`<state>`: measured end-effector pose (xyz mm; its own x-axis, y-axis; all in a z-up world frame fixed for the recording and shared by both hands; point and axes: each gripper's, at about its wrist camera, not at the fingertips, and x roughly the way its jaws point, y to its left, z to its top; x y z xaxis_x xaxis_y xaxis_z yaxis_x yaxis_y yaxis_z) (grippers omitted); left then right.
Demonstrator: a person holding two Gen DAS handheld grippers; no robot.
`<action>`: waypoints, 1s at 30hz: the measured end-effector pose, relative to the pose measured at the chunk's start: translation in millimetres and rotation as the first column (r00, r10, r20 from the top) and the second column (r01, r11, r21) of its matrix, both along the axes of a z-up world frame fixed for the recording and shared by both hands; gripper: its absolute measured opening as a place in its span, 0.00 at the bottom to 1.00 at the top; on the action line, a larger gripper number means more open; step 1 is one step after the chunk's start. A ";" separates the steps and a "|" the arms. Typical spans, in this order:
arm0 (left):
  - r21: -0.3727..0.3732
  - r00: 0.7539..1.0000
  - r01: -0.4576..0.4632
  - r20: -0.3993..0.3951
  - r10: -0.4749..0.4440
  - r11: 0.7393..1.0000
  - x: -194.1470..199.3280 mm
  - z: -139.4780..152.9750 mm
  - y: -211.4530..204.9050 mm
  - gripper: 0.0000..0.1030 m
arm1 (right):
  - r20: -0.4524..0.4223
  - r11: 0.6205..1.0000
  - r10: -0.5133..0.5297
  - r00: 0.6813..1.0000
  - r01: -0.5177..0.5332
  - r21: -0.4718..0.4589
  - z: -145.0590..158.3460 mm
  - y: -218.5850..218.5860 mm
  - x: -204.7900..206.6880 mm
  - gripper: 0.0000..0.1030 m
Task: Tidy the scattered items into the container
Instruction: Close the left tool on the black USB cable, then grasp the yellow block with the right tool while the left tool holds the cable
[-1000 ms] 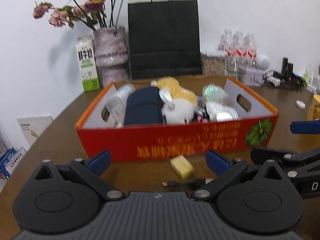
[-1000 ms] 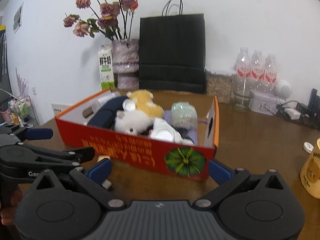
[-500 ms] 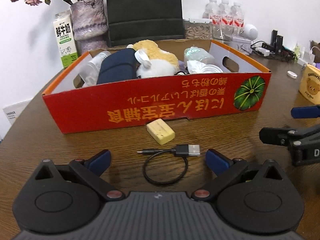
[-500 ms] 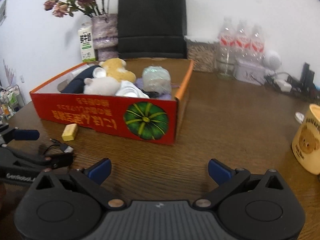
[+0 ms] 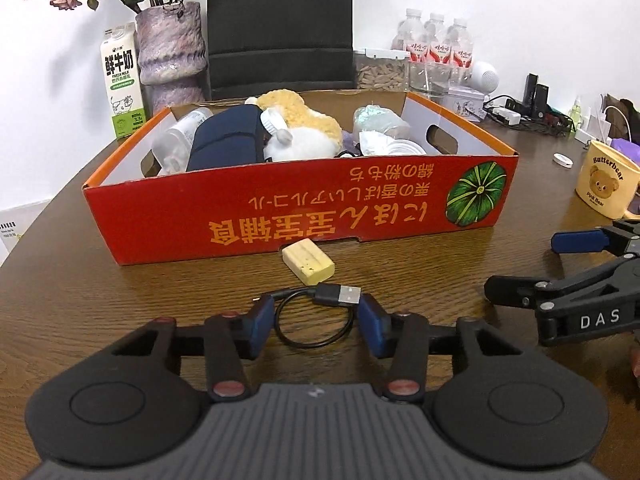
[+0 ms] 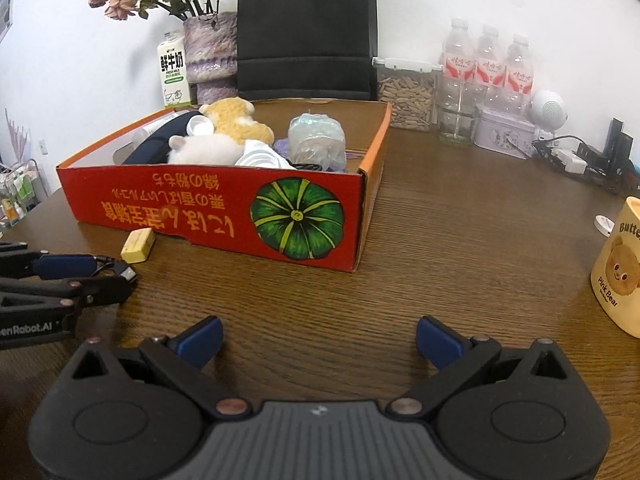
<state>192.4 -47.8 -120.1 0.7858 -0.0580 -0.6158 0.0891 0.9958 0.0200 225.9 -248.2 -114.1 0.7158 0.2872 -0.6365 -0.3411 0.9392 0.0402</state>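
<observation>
A red cardboard box [image 5: 280, 216] holds plush toys, a navy pouch, a bottle and wrapped items; it also shows in the right wrist view [image 6: 192, 204]. In front of it lie a yellow eraser-like block [image 5: 308, 266] and a coiled black USB cable [image 5: 316, 312]. My left gripper [image 5: 316, 330] is low over the table, its jaws partly closed around the cable coil, pads either side and apart from it. The block [image 6: 138, 245] and the cable plug [image 6: 124, 271] show at the left of the right wrist view. My right gripper [image 6: 318, 340] is open and empty over bare table.
A yellow bear mug [image 5: 606, 190] stands at the right, also in the right wrist view [image 6: 622, 268]. Behind the box are a milk carton [image 5: 122, 82], a vase [image 5: 172, 54], a black bag [image 5: 280, 24], water bottles [image 5: 436, 52] and chargers [image 5: 536, 108].
My left gripper has come down and forward to the cable and its jaws have narrowed around the coil. My right gripper has swung right and lowered, staying open.
</observation>
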 end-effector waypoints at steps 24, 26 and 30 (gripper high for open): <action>-0.098 0.997 0.000 0.076 0.007 0.995 -12.3 21.6 54.1 0.21 | 0.010 0.999 0.027 1.000 -0.028 0.033 3.8 65.8 -12.9 1.00; -0.111 0.997 0.021 0.069 -0.014 0.994 -13.4 21.0 56.1 0.35 | 0.014 0.999 0.023 1.000 -0.023 0.030 4.3 68.4 -13.9 1.00; -0.113 0.994 0.095 0.060 -0.088 0.989 -15.8 17.5 46.5 0.57 | 0.035 0.999 -0.033 0.999 0.032 0.012 6.8 61.5 -14.7 1.00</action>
